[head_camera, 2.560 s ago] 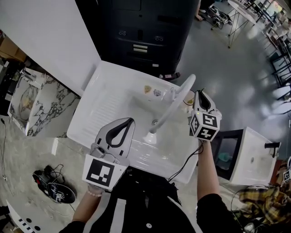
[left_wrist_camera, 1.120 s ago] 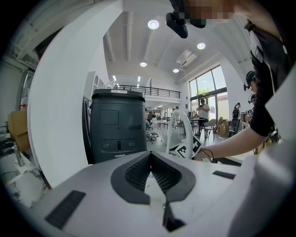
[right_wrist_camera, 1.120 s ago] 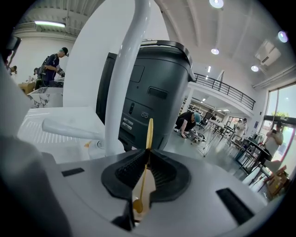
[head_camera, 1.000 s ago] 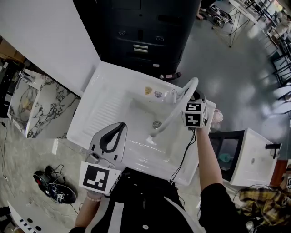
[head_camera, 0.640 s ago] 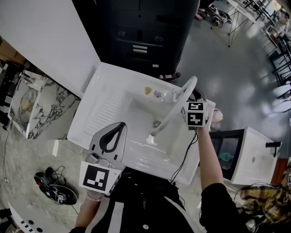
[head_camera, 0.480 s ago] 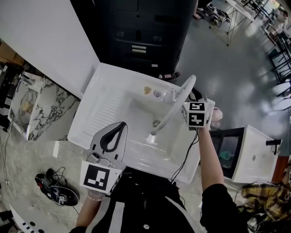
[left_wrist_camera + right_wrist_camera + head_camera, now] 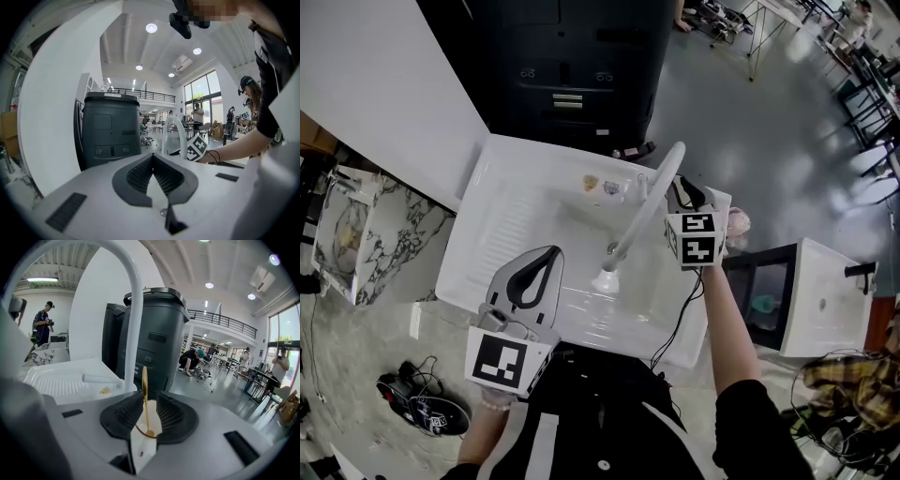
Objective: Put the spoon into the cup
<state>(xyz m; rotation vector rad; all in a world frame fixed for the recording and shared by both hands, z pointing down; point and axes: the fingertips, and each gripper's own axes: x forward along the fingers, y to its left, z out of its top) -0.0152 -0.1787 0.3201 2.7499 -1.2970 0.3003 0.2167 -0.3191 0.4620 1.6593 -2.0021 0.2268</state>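
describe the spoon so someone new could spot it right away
At the white sink, look by the tall curved faucet, where the right gripper points. The spoon stands upright between its jaws: slim and gold, unlike the white fittings around it.

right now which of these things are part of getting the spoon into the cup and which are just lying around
Job in hand:
gold spoon, standing between the right gripper's parted jaws
white cup below it

Lying about:
faucet
sink
dark bin
left gripper, shut and empty
black device with cables on the floor
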